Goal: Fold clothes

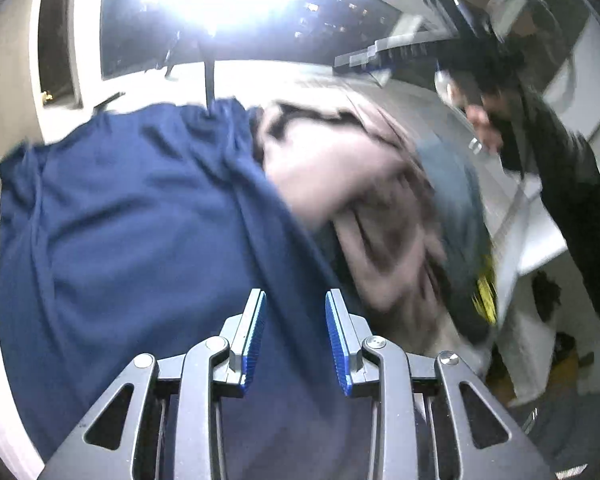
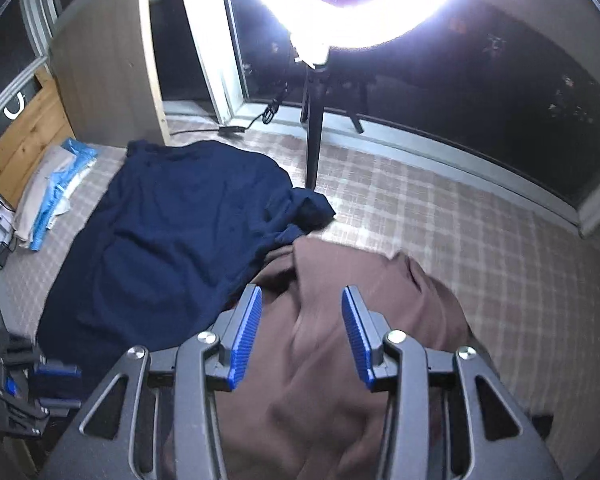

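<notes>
The plaid-covered bed carries the clothes. The navy garment lies spread across the bed, running from 9 to 12 o'clock of the right gripper. The brown garment lies crumpled against the navy garment's 4 o'clock edge. A ring light on a tripod stands at 12 o'clock, beyond the bed. A stack of folded clothes sits at 10 o'clock near the headboard. The right gripper hovers over the brown garment, jaws spread, pads clear of cloth. The left gripper hovers over the navy garment, jaws spread and empty.
</notes>
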Action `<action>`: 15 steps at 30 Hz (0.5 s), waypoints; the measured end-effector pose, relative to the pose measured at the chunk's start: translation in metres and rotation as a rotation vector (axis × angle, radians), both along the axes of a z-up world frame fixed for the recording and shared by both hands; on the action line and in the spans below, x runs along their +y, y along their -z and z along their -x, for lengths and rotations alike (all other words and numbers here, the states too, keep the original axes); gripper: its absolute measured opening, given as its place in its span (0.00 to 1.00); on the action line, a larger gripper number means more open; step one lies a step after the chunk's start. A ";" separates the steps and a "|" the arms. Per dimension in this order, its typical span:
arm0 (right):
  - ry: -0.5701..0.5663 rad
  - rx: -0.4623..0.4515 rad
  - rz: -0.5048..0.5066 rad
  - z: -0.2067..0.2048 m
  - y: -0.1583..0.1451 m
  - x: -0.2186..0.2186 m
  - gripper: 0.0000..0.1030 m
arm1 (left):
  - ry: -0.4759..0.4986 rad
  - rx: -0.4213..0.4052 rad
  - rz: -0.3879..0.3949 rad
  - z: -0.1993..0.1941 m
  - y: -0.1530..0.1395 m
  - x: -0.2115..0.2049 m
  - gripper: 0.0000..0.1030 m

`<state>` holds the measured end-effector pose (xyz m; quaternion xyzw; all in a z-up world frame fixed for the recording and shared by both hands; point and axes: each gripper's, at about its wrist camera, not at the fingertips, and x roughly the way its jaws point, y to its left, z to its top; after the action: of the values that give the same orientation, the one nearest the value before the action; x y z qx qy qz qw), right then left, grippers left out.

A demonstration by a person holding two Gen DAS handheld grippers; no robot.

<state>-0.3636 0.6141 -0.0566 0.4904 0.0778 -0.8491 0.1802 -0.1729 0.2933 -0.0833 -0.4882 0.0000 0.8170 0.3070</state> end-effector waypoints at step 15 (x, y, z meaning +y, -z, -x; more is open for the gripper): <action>-0.042 -0.082 0.093 0.061 0.030 0.035 0.40 | 0.080 -0.032 0.059 0.186 0.054 0.084 0.29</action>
<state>-0.4249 0.6486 -0.0867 0.5140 0.0413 -0.8271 0.2236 -0.3593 0.3769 -0.1375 -0.5096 0.0387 0.7957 0.3251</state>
